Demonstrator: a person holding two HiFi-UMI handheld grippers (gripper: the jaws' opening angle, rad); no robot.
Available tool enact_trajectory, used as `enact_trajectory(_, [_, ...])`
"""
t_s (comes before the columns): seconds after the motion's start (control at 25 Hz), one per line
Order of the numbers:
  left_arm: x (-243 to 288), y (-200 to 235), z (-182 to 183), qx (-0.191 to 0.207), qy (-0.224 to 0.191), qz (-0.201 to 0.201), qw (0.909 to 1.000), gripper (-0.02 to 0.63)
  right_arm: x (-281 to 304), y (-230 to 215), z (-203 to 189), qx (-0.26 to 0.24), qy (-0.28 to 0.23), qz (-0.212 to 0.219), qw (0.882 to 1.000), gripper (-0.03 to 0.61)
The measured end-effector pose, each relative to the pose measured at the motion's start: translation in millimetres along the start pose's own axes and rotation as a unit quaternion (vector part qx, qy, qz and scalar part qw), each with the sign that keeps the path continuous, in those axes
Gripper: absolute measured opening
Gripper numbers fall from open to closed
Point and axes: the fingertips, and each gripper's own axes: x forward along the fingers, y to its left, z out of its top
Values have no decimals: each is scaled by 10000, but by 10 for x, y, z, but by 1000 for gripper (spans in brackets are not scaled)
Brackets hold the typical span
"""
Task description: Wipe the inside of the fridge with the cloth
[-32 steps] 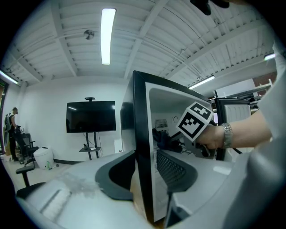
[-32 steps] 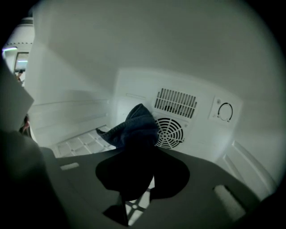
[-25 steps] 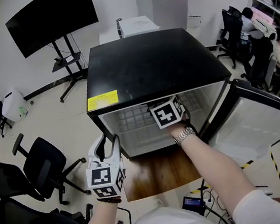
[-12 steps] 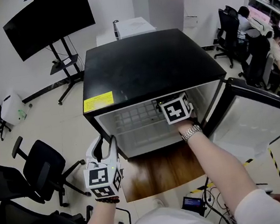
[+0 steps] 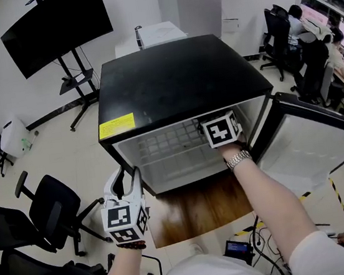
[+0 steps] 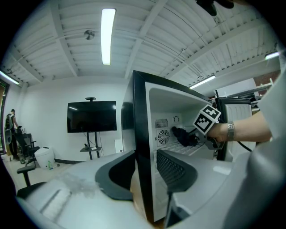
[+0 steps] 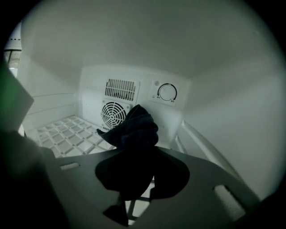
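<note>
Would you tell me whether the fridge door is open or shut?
Open: the door stands swung wide to the right, and the fridge shows its white inside.

right gripper (image 5: 220,132) farther right in fridge (image 5: 171,83)

Logged fridge (image 5: 177,82) as glossy black outside, white inside, with yellow label (image 5: 116,126) on the top front edge. Cloth (image 7: 134,127) very dark, near black. Shelf (image 7: 71,136) white, open grid pattern; fan grille (image 7: 114,114) white, ringed slots. Black-and-white square markers on left gripper (image 5: 122,179) and right gripper (image 7: 142,174). Brown wood-grain board (image 5: 197,209) on off-white floor (image 5: 66,141); yellow-and-black striped tape (image 5: 337,201). Screen (image 5: 57,26) and chairs (image 5: 49,203) black.
</note>
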Motion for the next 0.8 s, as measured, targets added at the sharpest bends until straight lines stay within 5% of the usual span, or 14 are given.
enact_trajectory(0.32, [-3,-9,-4,-3,12,-14,10000,144,-82,-15,-46,136,0,-65,9999,94])
enact_trajectory(0.8, [3,-7,-9,9,-7,-53,10000,144,-589,1293,390,175,-962,1501,9838,94])
